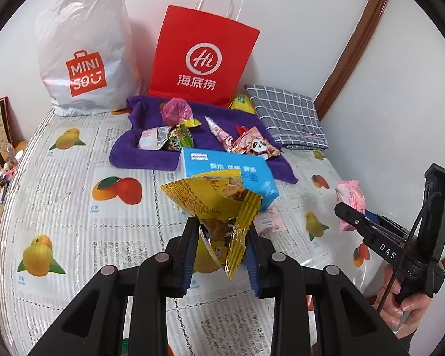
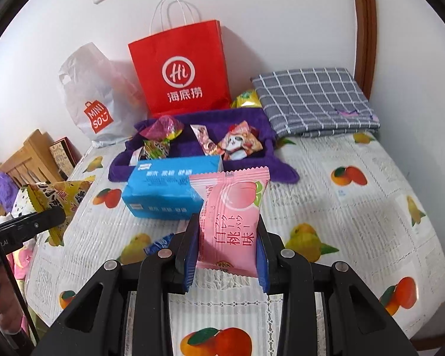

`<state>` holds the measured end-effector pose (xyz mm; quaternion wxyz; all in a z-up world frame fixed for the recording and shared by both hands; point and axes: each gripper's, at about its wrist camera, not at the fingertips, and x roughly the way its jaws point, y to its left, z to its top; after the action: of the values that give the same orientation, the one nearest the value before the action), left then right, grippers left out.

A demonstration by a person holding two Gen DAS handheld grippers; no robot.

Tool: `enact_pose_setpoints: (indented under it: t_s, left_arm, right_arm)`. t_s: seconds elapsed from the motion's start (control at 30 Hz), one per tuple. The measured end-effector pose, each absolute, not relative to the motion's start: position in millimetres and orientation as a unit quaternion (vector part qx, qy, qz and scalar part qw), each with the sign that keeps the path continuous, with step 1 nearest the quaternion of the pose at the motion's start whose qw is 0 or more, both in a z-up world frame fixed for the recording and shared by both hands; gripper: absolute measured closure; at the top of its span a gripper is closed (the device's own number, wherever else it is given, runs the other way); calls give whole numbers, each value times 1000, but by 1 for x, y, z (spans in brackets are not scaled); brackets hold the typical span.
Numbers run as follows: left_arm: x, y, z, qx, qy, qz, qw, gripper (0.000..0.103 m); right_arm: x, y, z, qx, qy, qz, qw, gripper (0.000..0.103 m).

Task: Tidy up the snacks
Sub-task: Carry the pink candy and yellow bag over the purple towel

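My left gripper is shut on a yellow snack packet and holds it above the table; the packet also shows in the right wrist view. My right gripper is shut on a pink peach snack packet, also held above the table; it shows in the left wrist view. A purple towel lies farther back with several small snacks on it, such as a panda packet and a magenta-wrapped one. A blue box lies at the towel's front edge.
A red paper bag and a white MINISO plastic bag stand against the back wall. A folded grey checked cloth lies at the back right. A small blue wrapper lies on the fruit-print tablecloth. Wooden furniture stands left.
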<state>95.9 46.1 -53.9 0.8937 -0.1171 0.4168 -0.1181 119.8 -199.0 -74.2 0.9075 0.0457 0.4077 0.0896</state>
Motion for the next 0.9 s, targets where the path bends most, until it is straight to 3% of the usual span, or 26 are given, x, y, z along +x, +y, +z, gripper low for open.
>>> enact_pose_setpoints:
  t_s: [0.9]
  left_arm:
    - [159, 42, -25, -109, 404, -120, 900, 75]
  right_arm:
    - [183, -180, -29, 30, 378, 103, 920, 70]
